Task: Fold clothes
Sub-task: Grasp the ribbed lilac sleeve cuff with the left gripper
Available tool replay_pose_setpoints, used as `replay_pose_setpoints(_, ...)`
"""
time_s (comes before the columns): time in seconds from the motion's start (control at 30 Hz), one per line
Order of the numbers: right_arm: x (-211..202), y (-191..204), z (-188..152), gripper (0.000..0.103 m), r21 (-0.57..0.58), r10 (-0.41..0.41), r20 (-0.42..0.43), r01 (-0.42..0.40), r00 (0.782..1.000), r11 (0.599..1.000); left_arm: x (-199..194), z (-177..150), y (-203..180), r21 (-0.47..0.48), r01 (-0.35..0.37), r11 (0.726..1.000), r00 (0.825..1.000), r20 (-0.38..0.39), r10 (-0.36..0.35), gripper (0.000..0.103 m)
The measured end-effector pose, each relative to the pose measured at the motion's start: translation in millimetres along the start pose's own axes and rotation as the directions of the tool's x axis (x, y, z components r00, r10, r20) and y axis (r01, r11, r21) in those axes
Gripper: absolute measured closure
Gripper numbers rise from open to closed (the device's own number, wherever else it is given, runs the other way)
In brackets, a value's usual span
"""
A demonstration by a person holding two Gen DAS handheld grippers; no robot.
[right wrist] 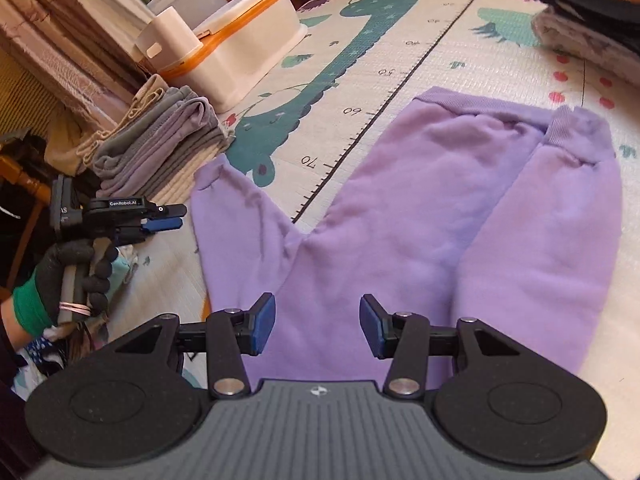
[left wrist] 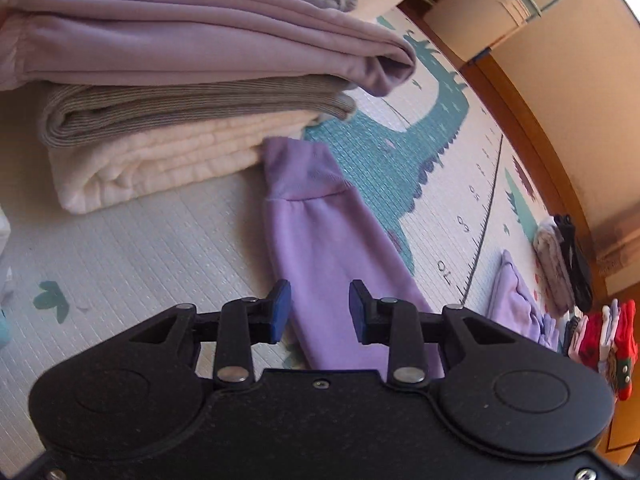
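Observation:
A lilac sweat garment (right wrist: 420,208) lies flat on the dinosaur play mat (right wrist: 400,60), two cuffed parts side by side at the right and one limb (right wrist: 240,216) spread out to the left. In the left wrist view that limb (left wrist: 320,240) runs away from me, and its cuff (left wrist: 304,168) touches a pile of folded clothes. My left gripper (left wrist: 319,304) hovers over it, jaws apart, nothing pinched. A gloved hand holds it at the limb's left edge (right wrist: 172,216). My right gripper (right wrist: 318,320) is open above the garment's near end.
A tall stack of folded clothes (left wrist: 180,60) (right wrist: 168,148) stands left of the garment. Behind it sits a white box with an orange lid (right wrist: 248,52). Dark and grey folded items (right wrist: 580,20) lie at the far right. Coloured socks (left wrist: 612,340) lie by the wall.

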State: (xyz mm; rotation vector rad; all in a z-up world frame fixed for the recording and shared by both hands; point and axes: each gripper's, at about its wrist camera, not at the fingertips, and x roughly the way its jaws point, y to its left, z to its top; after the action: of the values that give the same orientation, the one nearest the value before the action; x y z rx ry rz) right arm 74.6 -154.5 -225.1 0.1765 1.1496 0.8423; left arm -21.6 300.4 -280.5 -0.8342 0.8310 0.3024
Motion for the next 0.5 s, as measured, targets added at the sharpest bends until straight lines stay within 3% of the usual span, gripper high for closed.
replay_pose_setpoints(0.17, 32, 31, -13, 0.054, 0.027, 0.034, -0.064, -0.033, 0.997, 0.999, 4, 12, 22, -0.07, -0.007, 0.998, 0.999, 0.044, 0.01, 0.074)
replay_pose_setpoints(0.5, 42, 36, -22, 0.049, 0.263, 0.046, -0.009, -0.042, 0.999, 0.964, 12, 24, 41, -0.134, 0.037, 0.99, 0.997, 0.069, -0.028, 0.074)
